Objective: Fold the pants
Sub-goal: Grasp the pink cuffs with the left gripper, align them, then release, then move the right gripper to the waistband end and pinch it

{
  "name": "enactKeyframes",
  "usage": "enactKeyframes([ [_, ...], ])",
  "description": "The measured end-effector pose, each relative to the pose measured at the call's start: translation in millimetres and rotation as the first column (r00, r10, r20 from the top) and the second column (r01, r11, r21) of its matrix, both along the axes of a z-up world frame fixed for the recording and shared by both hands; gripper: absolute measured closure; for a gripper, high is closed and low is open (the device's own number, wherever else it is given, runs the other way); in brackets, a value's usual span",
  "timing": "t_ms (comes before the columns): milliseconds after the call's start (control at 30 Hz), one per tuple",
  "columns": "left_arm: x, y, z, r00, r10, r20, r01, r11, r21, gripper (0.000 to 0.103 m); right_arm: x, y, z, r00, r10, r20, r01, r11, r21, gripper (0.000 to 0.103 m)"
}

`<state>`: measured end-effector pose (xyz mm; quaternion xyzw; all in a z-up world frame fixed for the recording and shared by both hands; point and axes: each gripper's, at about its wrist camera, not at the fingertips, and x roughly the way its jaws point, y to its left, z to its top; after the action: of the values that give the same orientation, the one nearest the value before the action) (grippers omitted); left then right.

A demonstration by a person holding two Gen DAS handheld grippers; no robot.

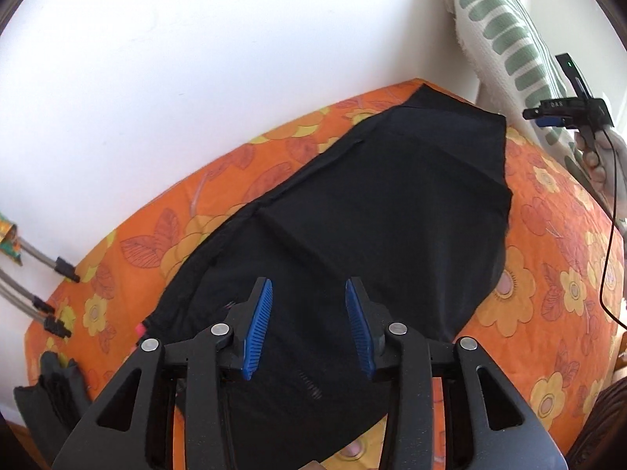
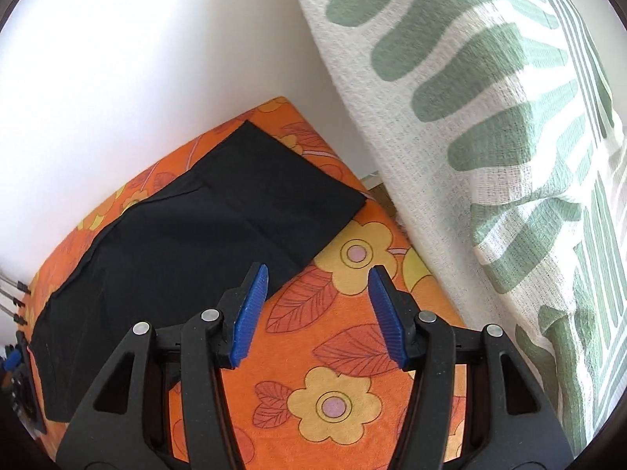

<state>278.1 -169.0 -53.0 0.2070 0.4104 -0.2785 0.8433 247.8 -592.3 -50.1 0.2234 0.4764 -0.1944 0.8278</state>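
Observation:
Black pants [image 1: 372,215] lie folded lengthwise on an orange flowered cover [image 1: 548,274], running from the near edge toward the far corner. My left gripper [image 1: 308,327] hovers open over their near part, nothing between its blue pads. Held in a hand at the right edge of the left wrist view, my right gripper [image 1: 556,115] is above the cover. In the right wrist view the pants [image 2: 196,235] lie to the left, and my right gripper [image 2: 318,313] stands open above bare cover [image 2: 333,352] just right of the pants' edge.
A white wall stands behind the surface. A white curtain with green leaf print [image 2: 490,137] hangs close on the right. Several grey cables with black plugs [image 1: 58,270] reach in at the left edge. A dark garment [image 1: 51,391] lies at the near left corner.

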Motion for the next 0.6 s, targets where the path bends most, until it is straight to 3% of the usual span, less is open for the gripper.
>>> enactKeyframes([
  [100,-7.6,-47.3,-3.5,0.996,-0.091,-0.015,0.091,0.996,-0.004,0.063,4.0,-19.1,-8.7,0.999,-0.041,0.007,0.041,0.997,0.059,0.053],
  [333,-9.1,-144.0,-10.2,0.968,-0.251,-0.018,0.250,0.968,-0.025,0.063,27.8,-29.9,-36.6,0.996,-0.092,-0.018,0.094,0.992,0.086,0.059],
  [467,0.4,-188.0,-24.3,0.950,-0.306,-0.057,0.303,0.951,-0.054,0.063,30.3,-34.7,-48.9,0.994,-0.109,-0.016,0.110,0.990,0.085,0.060],
  [600,13.7,-210.4,-46.0,0.949,-0.306,-0.071,0.306,0.952,-0.022,0.063,32.3,-33.8,-58.5,0.995,-0.100,0.006,0.099,0.993,0.071,0.062],
])
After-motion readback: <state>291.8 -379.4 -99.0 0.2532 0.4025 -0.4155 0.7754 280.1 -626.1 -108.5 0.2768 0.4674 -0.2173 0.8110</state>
